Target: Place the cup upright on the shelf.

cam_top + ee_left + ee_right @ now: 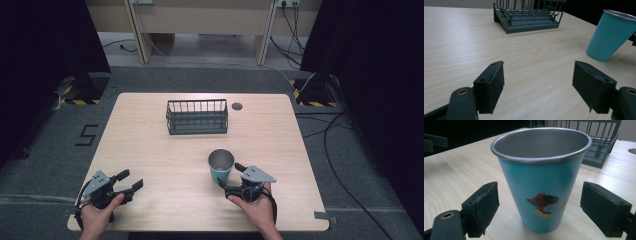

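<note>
1. The blue cup (pixel 221 166) stands upright on the wooden counter (pixel 150 145), a bit right of the middle and nearer the person's side.
2. The right claw (pixel 231 177) sits around the cup. Its jaws are wide apart, one on each side, and they do not touch the cup.
3. The left claw (pixel 129 181) is near the front left corner of the counter. Its jaws are wide apart too, with nothing between them.
4. The two claws are well apart, with bare wood between them.
5. A dark wire basket (pixel 197 116) stands toward the far side of the counter, well apart from the cup. There is open wood between the cup and the basket.
6. A small dark round spot (pixel 237 106) sits just beside the basket, to its right.
7. There is also open wood to the right of the cup, up to the counter's right edge.
8. The right claw's view shows a little picture (pixel 543 204) on the cup's side, with red and brown in it. It also shows the cup's shiny silver inside (pixel 541 142).
9. The left claw's view shows the cup (pixel 610 35) off to the right, tilted in the picture, and the basket (pixel 529 15) far ahead.
10. The high view shows the person's hands holding both claws at the near edge.
</note>
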A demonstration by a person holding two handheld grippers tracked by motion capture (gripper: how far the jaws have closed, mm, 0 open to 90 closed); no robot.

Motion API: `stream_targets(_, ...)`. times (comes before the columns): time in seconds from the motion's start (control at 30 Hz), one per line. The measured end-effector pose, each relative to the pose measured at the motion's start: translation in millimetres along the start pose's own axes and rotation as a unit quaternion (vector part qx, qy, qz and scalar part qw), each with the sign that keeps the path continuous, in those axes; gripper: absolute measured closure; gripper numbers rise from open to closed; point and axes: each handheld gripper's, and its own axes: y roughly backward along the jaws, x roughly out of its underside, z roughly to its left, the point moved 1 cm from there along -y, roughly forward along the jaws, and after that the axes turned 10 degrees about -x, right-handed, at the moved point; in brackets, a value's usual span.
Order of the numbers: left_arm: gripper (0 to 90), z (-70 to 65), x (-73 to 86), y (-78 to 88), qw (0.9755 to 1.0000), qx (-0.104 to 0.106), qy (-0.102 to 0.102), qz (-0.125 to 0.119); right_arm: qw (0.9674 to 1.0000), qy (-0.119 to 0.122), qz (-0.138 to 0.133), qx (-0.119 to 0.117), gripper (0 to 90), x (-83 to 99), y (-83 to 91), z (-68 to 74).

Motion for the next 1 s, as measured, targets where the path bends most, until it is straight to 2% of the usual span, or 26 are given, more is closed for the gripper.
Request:
stream_targets(0.53, 25.1, -0.4, -0.3, -0.1, 1.0000, 0.003, -0.002, 0.000, 0.9998, 0.012, 0.001, 0.017, 14.9, -6.3, -26.7, -0.7)
stream_targets(0.7, 25.2, -0.3, -0.3, 0.3, 1.0000, 0.003, -0.002, 0.000, 0.9998, 0.015, -0.004, 0.014, 15.8, -7.1, -30.5, 0.5)
stream_targets(0.73, 25.2, -0.2, -0.3, 0.4, 1.0000, 0.003, -0.002, 0.000, 0.9996, 0.018, -0.004, 0.021, 16.3, -7.2, -31.3, 1.7)
stream_targets(1.0, 25.2, -0.2, -0.4, 0.5, 1.0000, 0.004, -0.003, -0.001, 0.9994, 0.020, -0.012, 0.027, 17.1, -5.9, -31.8, 3.7)
